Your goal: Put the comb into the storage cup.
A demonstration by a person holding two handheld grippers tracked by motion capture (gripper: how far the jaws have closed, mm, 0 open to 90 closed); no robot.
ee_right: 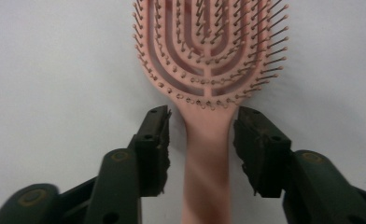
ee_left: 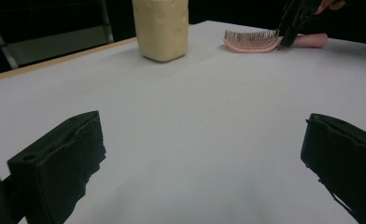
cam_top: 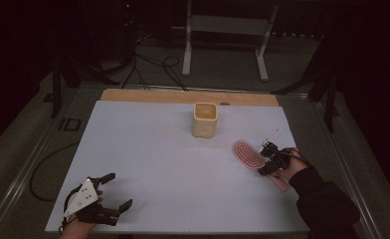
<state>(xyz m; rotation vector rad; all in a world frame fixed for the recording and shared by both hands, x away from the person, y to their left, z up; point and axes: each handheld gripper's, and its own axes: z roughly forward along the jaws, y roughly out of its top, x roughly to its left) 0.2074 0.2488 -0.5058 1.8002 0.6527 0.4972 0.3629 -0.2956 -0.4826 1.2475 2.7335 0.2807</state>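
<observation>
A pink hairbrush [cam_top: 247, 154] lies bristles up on the white tabletop at the right, its handle pointing toward the person. My right gripper [cam_top: 266, 159] reaches down over the neck of that handle. In the right gripper view the brush handle [ee_right: 208, 163] runs between the two jaws of the right gripper [ee_right: 200, 126], with a narrow gap on each side, so the pads do not press on it. My left gripper [cam_top: 120, 189] rests at the front left, open wide with nothing between its jaws [ee_left: 202, 140]. The left gripper view has the hairbrush [ee_left: 249, 42] far off.
A cream, square-sided cup [cam_top: 205, 119] stands upright at the back centre of the white table cover [cam_top: 158, 149], also seen as the cup [ee_left: 161, 28] from the left gripper. A wooden strip [cam_top: 183, 96] edges the far side. Cables and a white metal stand [cam_top: 228, 25] are on the floor beyond.
</observation>
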